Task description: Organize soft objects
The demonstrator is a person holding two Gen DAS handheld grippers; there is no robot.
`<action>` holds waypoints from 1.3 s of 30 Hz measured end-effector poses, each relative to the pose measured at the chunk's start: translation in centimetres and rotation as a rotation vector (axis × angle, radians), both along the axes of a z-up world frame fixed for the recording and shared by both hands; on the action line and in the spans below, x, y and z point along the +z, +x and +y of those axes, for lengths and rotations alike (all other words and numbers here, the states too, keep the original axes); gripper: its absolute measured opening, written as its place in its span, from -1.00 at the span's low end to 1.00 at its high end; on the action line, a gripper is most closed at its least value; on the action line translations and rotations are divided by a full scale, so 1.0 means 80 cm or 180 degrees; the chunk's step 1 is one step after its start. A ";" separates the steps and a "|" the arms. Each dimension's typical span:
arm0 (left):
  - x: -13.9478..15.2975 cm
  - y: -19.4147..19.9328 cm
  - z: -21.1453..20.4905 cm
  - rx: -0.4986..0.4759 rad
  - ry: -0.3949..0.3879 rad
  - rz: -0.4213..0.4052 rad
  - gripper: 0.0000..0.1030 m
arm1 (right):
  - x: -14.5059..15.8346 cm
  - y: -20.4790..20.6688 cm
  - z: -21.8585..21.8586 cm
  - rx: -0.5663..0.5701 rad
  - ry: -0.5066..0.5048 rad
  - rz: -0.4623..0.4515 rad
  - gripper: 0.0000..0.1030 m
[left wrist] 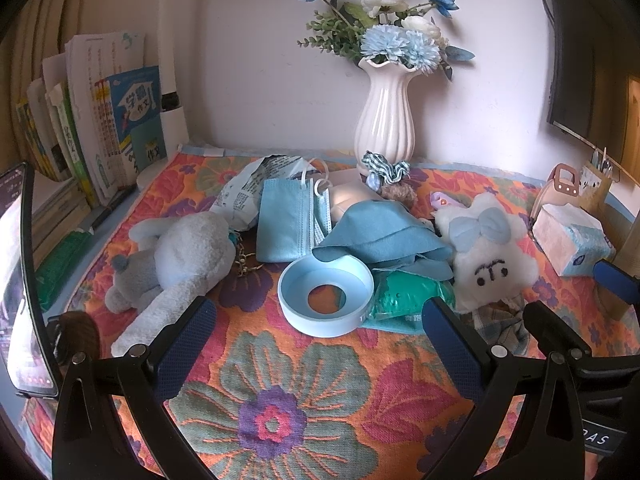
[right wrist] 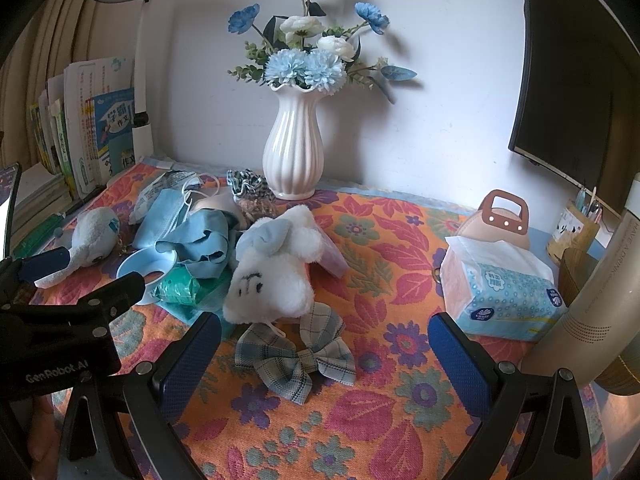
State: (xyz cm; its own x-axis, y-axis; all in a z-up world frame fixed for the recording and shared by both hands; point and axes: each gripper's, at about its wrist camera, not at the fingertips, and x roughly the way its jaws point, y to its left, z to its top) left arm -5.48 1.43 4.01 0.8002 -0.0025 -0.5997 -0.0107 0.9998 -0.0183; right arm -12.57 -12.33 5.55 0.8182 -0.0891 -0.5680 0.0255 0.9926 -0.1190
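A pile of soft things lies on the floral cloth (left wrist: 280,400). A grey plush toy (left wrist: 176,256) lies at the left, blue face masks (left wrist: 286,224) and a blue cloth (left wrist: 380,236) in the middle, a white plush with a blue bow (left wrist: 486,256) at the right. A plaid bow (right wrist: 296,350) lies in front of the white plush (right wrist: 276,272). A pale blue ring (left wrist: 326,294) and a green packet (left wrist: 408,296) sit in front. My left gripper (left wrist: 316,344) is open and empty before the ring. My right gripper (right wrist: 324,354) is open and empty around the plaid bow.
A white vase of blue flowers (left wrist: 386,120) stands at the back wall. Books (left wrist: 104,120) stand at the left, with a phone (left wrist: 20,280) near them. A tissue pack (right wrist: 504,292), a small bag (right wrist: 504,216), a bottle (right wrist: 592,308) and a monitor (right wrist: 572,80) are at the right.
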 end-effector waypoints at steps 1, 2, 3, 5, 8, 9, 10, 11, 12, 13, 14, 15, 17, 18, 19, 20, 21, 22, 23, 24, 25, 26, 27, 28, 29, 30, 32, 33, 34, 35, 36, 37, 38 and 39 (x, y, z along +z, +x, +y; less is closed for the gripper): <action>0.000 0.000 0.000 -0.0002 0.0003 0.0003 0.99 | 0.000 0.000 0.000 -0.0002 0.0001 -0.0001 1.00; 0.000 0.000 0.000 -0.0002 0.0003 0.0005 0.99 | 0.000 0.000 0.000 -0.0002 0.0006 0.0000 1.00; 0.000 0.000 0.000 -0.0002 0.0002 0.0004 0.99 | 0.000 0.000 0.000 -0.0002 0.0007 0.0003 1.00; 0.000 0.000 0.000 -0.0003 0.0001 0.0004 0.99 | -0.001 0.001 -0.002 -0.0009 0.0047 0.0013 1.00; 0.001 0.000 0.001 0.0009 0.0000 0.0006 0.99 | 0.000 -0.001 -0.004 -0.0013 0.0074 0.0004 1.00; 0.002 -0.002 0.004 0.0026 -0.0032 -0.0001 0.99 | 0.001 -0.001 -0.004 -0.0014 0.0075 0.0003 1.00; 0.003 -0.003 0.010 0.0052 -0.0084 0.0019 0.99 | 0.001 -0.001 -0.004 -0.0012 0.0074 0.0006 1.00; 0.005 -0.003 0.017 0.0066 -0.0168 0.0070 0.99 | 0.000 0.000 -0.004 -0.0004 0.0075 0.0025 1.00; 0.005 -0.004 0.023 0.0043 -0.0260 0.0111 0.99 | 0.000 0.001 -0.005 0.0014 0.0088 0.0075 1.00; 0.006 -0.007 0.035 -0.0022 -0.0428 0.0177 0.99 | -0.001 0.001 -0.005 0.0037 0.0110 0.0133 1.00; 0.006 -0.011 0.046 -0.0072 -0.0545 0.0232 0.99 | -0.001 0.001 -0.008 0.0054 0.0138 0.0168 1.00; 0.006 -0.014 0.052 -0.0092 -0.0581 0.0258 0.99 | -0.002 0.000 -0.011 0.0093 0.0198 0.0215 1.00; 0.006 -0.024 0.070 -0.0100 -0.0638 0.0343 0.99 | -0.002 -0.005 -0.015 0.0176 0.0271 0.0287 1.00; 0.007 -0.027 0.078 -0.0086 -0.0686 0.0375 0.99 | -0.001 -0.007 -0.016 0.0191 0.0280 0.0307 1.00; 0.006 -0.030 0.084 -0.0080 -0.0743 0.0400 0.99 | 0.000 -0.008 -0.016 0.0219 0.0294 0.0338 1.00; 0.005 -0.032 0.093 -0.0069 -0.0820 0.0445 0.99 | 0.002 -0.009 -0.017 0.0244 0.0311 0.0358 1.00; 0.005 -0.032 0.097 -0.0056 -0.0843 0.0480 0.98 | 0.006 -0.010 -0.017 0.0281 0.0355 0.0379 1.00; 0.004 -0.032 0.101 -0.0027 -0.0846 0.0529 0.98 | 0.009 -0.011 -0.018 0.0317 0.0401 0.0389 1.00; 0.003 -0.033 0.104 0.0007 -0.0834 0.0578 0.97 | 0.013 -0.011 -0.018 0.0352 0.0439 0.0384 1.00; 0.003 -0.032 0.105 0.0026 -0.0813 0.0599 0.97 | 0.018 -0.012 -0.019 0.0389 0.0482 0.0363 1.00; 0.004 -0.032 0.106 0.0056 -0.0799 0.0605 0.97 | 0.022 -0.011 -0.020 0.0407 0.0504 0.0358 1.00; 0.006 -0.030 0.108 0.0083 -0.0805 0.0597 0.97 | 0.025 -0.010 -0.020 0.0429 0.0531 0.0375 1.00; 0.007 -0.029 0.111 0.0099 -0.0821 0.0592 0.97 | 0.027 -0.008 -0.019 0.0449 0.0552 0.0388 1.00; 0.008 -0.028 0.112 0.0116 -0.0838 0.0582 0.97 | 0.027 -0.007 -0.020 0.0467 0.0583 0.0400 0.99; 0.009 -0.026 0.113 0.0134 -0.0846 0.0568 0.97 | 0.027 -0.006 -0.020 0.0486 0.0624 0.0412 0.98; 0.010 -0.023 0.113 0.0156 -0.0845 0.0546 0.97 | 0.026 -0.004 -0.021 0.0503 0.0657 0.0430 0.96; 0.013 -0.007 0.112 0.0179 -0.0796 0.0572 0.97 | 0.020 -0.001 -0.023 0.0517 0.0698 0.0492 0.95; 0.017 0.006 0.112 0.0233 -0.0756 0.0592 0.92 | 0.017 0.000 -0.022 0.0512 0.0707 0.0525 0.95; 0.019 0.017 0.113 0.0280 -0.0734 0.0588 0.90 | 0.014 0.002 -0.024 0.0496 0.0705 0.0563 0.95; 0.021 0.027 0.114 0.0321 -0.0688 0.0587 0.90 | 0.011 0.003 -0.026 0.0480 0.0706 0.0596 0.95; 0.021 0.039 0.113 0.0359 -0.0588 0.0591 0.90 | 0.008 0.004 -0.029 0.0471 0.0716 0.0629 0.95; 0.020 0.049 0.112 0.0419 -0.0454 0.0591 0.90 | 0.006 0.005 -0.032 0.0467 0.0721 0.0650 0.95; 0.019 0.057 0.111 0.0483 -0.0320 0.0584 0.90 | 0.003 0.006 -0.036 0.0460 0.0742 0.0684 0.95; 0.017 0.063 0.111 0.0518 -0.0220 0.0584 0.90 | 0.000 0.008 -0.039 0.0453 0.0769 0.0730 0.95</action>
State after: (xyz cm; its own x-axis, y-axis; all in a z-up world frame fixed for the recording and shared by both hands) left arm -0.46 10.27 5.34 0.6713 0.0714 -0.7378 -0.1808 0.9811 -0.0695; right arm -11.91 -15.45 5.55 0.6617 0.1756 -0.7290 -0.1151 0.9845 0.1327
